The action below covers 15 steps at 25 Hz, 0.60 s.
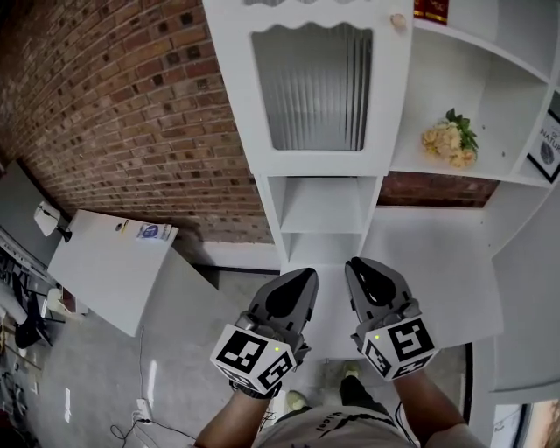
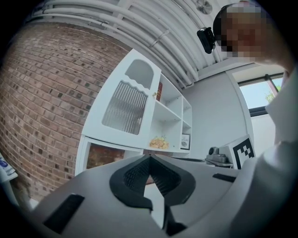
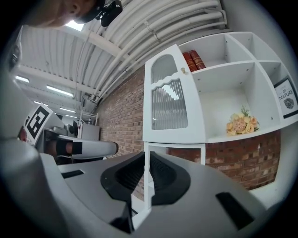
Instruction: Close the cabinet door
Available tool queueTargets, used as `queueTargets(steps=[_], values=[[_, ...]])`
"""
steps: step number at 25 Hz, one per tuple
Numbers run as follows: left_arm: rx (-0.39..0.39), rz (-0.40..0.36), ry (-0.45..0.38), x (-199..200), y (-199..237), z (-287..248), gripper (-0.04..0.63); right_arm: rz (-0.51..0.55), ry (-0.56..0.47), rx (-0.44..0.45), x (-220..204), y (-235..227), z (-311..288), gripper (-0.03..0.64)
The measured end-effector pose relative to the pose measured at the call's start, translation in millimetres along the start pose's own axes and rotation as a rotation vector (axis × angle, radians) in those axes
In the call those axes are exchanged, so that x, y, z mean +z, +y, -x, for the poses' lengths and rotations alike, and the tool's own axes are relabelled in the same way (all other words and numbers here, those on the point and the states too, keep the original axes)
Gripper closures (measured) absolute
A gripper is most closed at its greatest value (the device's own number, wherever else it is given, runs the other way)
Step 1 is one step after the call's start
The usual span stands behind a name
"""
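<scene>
I have both grippers low in the middle of the head view, side by side and well apart from the cabinet (image 1: 325, 203). The left gripper (image 1: 304, 278) is clenched, its jaws meeting at the tips with nothing between them. The right gripper (image 1: 357, 266) has its jaws drawn in to a thin slit and grasps nothing.

The cabinet door (image 1: 315, 87), white with a ribbed glass pane, sits at the upper centre of the frame across the cabinet's left column, its small knob (image 1: 398, 20) at the top right corner. It looks flush with the front, though I cannot tell if it is fully shut.

To its right, open shelves hold a bunch of flowers (image 1: 450, 140). A brick wall (image 1: 114, 105) fills the upper left.
</scene>
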<state>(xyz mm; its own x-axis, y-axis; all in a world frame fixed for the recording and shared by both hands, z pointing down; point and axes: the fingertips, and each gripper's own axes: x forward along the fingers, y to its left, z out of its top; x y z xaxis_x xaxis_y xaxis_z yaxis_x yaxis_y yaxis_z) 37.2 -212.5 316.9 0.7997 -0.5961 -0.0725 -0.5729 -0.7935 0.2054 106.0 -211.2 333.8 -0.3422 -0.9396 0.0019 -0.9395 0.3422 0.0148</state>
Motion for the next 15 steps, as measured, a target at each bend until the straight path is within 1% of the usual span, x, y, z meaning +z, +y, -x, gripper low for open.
queueTargets(steps=[8,12,15], values=[[-0.018,-0.006,-0.005,5.8,-3.2,25.0,0.584,-0.044,-0.011,-0.012,-5.8,34.4,12.0,0.592],[-0.029,-0.008,-0.007,2.8,-3.7,32.8,0.584,-0.020,-0.006,-0.008,-7.0,46.5,15.3,0.598],[-0.033,-0.007,-0.009,2.4,-3.0,36.6,0.584,-0.028,-0.008,-0.018,-5.6,49.5,17.2,0.599]])
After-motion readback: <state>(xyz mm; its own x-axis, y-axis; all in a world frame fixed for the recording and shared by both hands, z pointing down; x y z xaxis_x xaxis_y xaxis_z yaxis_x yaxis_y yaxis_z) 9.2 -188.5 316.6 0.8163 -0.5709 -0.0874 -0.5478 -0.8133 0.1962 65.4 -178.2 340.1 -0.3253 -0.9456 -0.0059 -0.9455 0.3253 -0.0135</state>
